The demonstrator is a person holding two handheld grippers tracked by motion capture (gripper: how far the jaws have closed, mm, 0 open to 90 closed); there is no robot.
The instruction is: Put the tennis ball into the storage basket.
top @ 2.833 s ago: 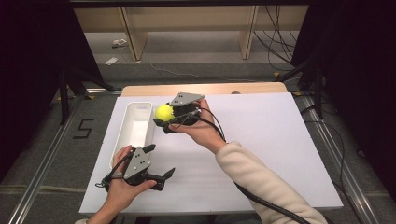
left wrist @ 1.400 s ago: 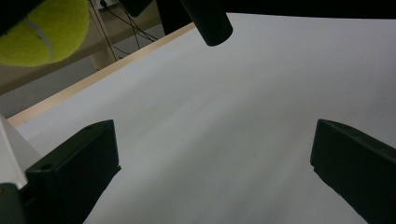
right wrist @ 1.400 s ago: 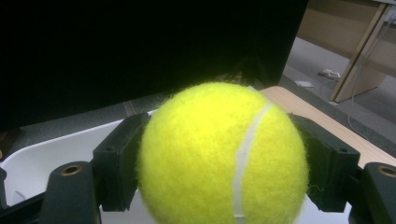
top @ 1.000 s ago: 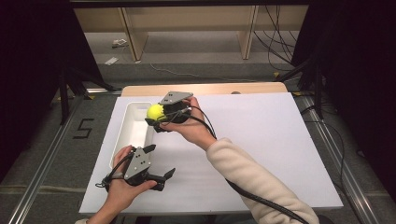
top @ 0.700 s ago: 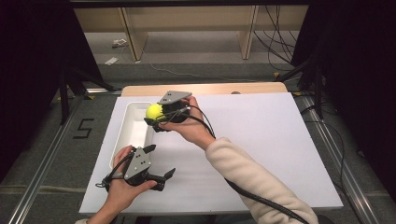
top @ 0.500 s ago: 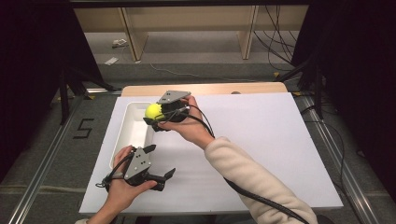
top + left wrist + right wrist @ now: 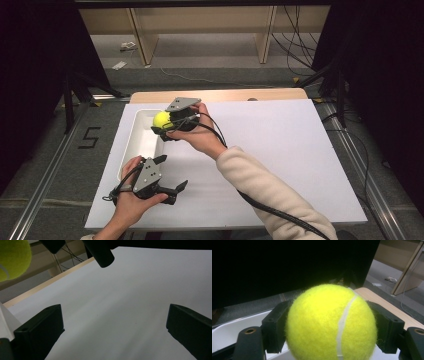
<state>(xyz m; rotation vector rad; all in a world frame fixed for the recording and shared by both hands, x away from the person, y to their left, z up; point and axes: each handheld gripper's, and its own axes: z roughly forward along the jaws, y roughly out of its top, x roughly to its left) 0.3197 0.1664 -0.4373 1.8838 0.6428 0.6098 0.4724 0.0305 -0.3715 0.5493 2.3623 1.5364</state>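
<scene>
A yellow tennis ball (image 7: 161,119) is held in my right gripper (image 7: 165,122), whose jaws are shut on its two sides; up close the ball (image 7: 331,323) bulges between the black pads. It hangs over the right edge of a white rectangular tray (image 7: 140,141) at the mat's left. My left gripper (image 7: 171,175) rests low near the front left of the white mat (image 7: 280,150), open, with bare mat between its jaws. The left gripper view catches the ball (image 7: 12,257) at its top left corner.
The white mat lies on a wooden table (image 7: 225,95) whose far edge shows beyond it. Metal rails (image 7: 45,175) run along both sides on the grey floor. A wooden frame (image 7: 200,25) stands behind the table. Cables (image 7: 270,205) trail from the right gripper.
The right gripper has carried the ball leftward, from over the mat beside the tray to above the tray's right edge. The left gripper has stayed in place and open.
</scene>
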